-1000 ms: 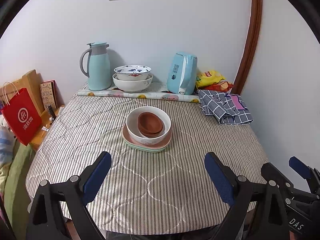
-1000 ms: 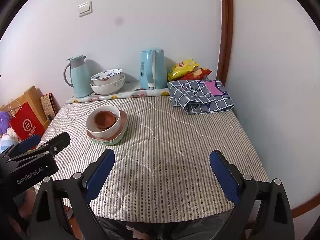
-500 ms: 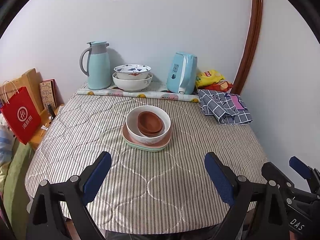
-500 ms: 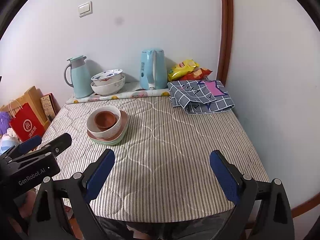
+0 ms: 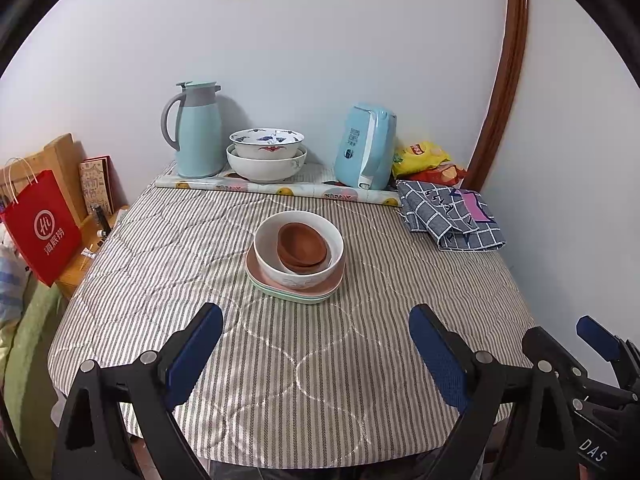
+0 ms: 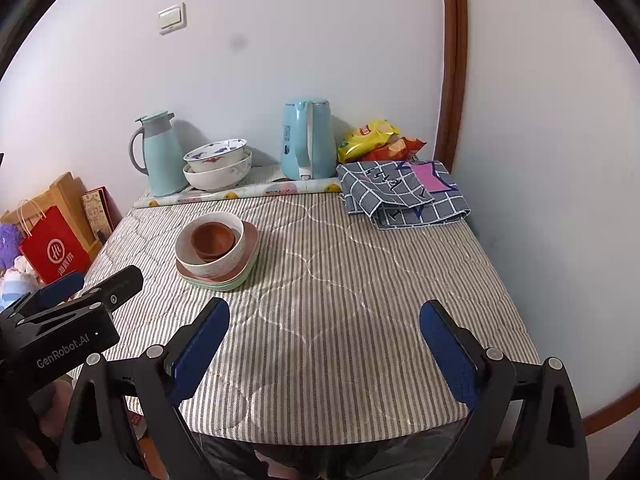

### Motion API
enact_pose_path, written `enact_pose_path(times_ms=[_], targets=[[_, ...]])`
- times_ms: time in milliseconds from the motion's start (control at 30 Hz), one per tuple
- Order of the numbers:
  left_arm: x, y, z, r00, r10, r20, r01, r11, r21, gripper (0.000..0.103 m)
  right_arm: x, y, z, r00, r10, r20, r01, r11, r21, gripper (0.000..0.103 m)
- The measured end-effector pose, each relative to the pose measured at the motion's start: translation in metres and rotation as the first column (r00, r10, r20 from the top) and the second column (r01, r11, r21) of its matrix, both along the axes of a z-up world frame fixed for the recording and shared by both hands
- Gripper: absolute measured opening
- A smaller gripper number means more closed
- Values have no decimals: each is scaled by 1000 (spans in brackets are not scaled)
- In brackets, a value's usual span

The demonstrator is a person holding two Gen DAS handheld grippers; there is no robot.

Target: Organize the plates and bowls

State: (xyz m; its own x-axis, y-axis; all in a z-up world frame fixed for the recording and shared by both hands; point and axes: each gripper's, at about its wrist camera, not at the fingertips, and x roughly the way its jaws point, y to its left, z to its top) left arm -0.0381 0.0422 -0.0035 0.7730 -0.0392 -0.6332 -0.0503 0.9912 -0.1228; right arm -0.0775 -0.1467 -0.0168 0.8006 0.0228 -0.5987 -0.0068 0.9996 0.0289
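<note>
Left gripper (image 5: 316, 344) and right gripper (image 6: 325, 338), jaws apart and empty, above striped table (image 5: 280, 360); brown bowls (image 5: 302, 248) nested in white bowl (image 5: 298, 274) on plates (image 5: 294, 292).

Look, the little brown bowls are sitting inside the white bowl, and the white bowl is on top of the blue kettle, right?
Not quite. The brown bowls do sit inside the white bowl, but the white bowl rests on a stack of plates in the middle of the table. The blue kettle stands apart at the back, by the wall. The left wrist view shows this clearly.
</note>
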Motion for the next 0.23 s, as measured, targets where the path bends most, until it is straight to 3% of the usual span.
enact_pose_path(times_ms=[233], targets=[[5, -2, -5, 1000, -9, 2, 9, 1000, 1, 95, 7, -2, -6, 1000, 3, -2, -3, 1000, -10, 95]])
